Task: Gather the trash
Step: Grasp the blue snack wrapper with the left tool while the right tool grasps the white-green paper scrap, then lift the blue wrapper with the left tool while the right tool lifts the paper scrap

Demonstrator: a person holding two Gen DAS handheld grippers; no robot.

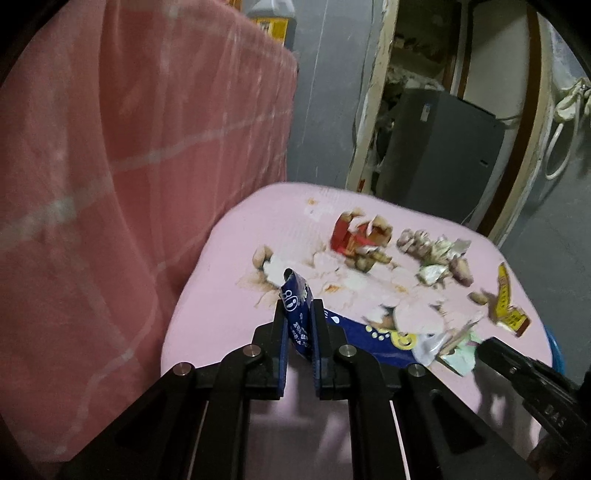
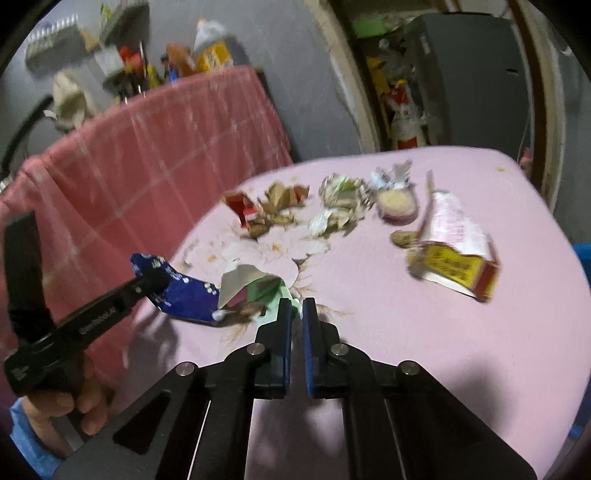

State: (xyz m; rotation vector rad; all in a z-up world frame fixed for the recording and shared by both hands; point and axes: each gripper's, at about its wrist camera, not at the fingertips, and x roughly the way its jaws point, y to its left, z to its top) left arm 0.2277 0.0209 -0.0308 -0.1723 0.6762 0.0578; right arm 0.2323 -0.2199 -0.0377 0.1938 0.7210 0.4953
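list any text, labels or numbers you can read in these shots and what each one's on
"80": on the blue wrapper pinched in the left tongs; its smaller white print is too small to read.
"DAS": embossed on the right tongs' black arm.
Yellow-and-red carton: printing blurred, unreadable.
Embossed lettering on the left tongs' arm in the right wrist view: blurred, unreadable.
Bottle label behind the pink cloth: unreadable.

Two close wrist views, both facing littered pink table (image 1: pixel 229 332).
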